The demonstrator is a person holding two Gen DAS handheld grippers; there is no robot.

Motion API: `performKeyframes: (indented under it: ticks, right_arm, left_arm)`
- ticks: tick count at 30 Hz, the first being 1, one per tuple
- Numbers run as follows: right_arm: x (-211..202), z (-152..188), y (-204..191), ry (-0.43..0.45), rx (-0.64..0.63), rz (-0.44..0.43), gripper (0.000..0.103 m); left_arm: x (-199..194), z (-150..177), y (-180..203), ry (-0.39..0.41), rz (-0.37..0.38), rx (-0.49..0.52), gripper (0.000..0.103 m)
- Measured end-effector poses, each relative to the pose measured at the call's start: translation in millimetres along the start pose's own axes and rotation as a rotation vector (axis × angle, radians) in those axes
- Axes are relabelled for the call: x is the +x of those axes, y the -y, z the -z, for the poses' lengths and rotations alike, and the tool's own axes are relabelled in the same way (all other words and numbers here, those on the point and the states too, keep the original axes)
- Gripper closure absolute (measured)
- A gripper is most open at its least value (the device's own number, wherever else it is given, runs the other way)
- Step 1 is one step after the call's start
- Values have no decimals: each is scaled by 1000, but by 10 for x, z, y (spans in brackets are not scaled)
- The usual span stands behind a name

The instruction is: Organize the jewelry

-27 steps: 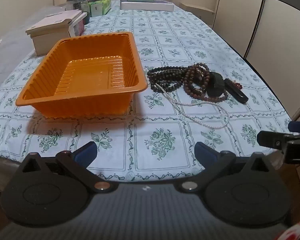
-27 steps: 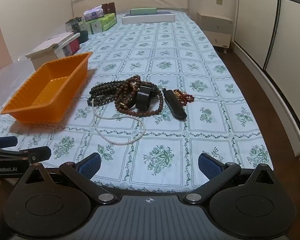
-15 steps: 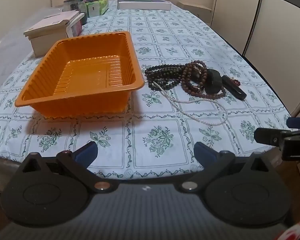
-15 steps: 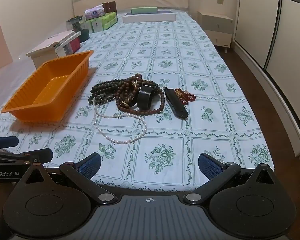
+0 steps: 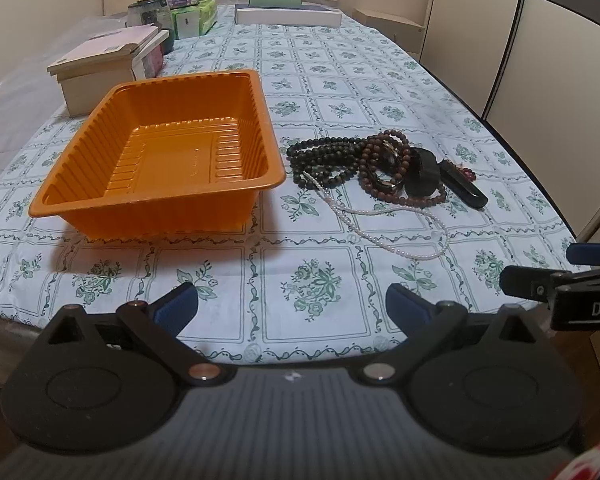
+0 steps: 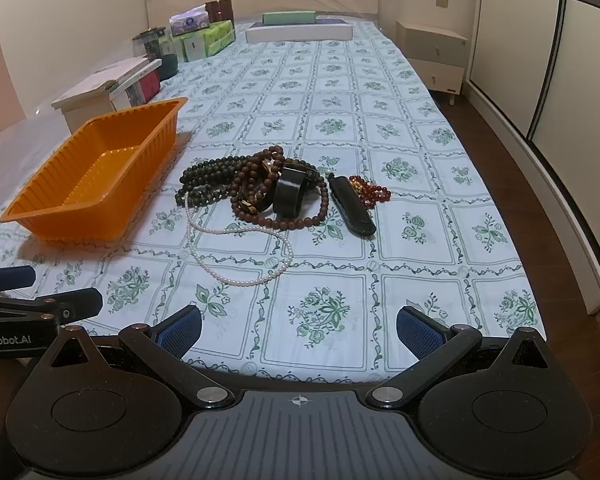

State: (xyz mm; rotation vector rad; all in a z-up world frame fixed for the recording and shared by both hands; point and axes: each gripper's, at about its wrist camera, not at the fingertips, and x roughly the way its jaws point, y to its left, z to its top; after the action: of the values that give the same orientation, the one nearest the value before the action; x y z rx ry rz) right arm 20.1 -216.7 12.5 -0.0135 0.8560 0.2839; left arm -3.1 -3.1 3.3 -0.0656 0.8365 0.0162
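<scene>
An empty orange tray [image 5: 100,128] [image 6: 52,184] sits on the patterned tablecloth. Right of it lies a pile of jewelry: dark bead strands [image 5: 324,156] [image 6: 208,178], brown bead strands [image 5: 384,160] [image 6: 260,188], a black bangle [image 5: 422,174] [image 6: 288,192], a black bar-shaped piece [image 5: 464,188] [image 6: 352,208], small red beads [image 6: 370,192] and a white pearl necklace [image 5: 380,228] [image 6: 236,256]. My left gripper [image 5: 292,308] is open and empty at the near table edge. My right gripper [image 6: 298,328] is open and empty, near the same edge, in front of the pile.
A beige box with books on top [image 5: 104,72] stands behind the tray. Tissue packs and a jar [image 5: 172,12] and flat boxes [image 5: 288,12] lie at the far end. A wardrobe [image 6: 560,80] and a nightstand [image 6: 432,56] are to the right of the table.
Both grippers have moved slightly forward over the table edge, so the tray and jewelry sit a little closer in view. Both stay open and empty.
</scene>
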Motion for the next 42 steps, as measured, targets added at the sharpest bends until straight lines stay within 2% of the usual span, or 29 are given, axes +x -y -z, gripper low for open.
performKeyframes:
  ticks: [42]
  right_arm:
    - [8, 11, 33, -9, -1, 4, 0]
  left_arm:
    - [13, 4, -7, -7, 24, -20, 0]
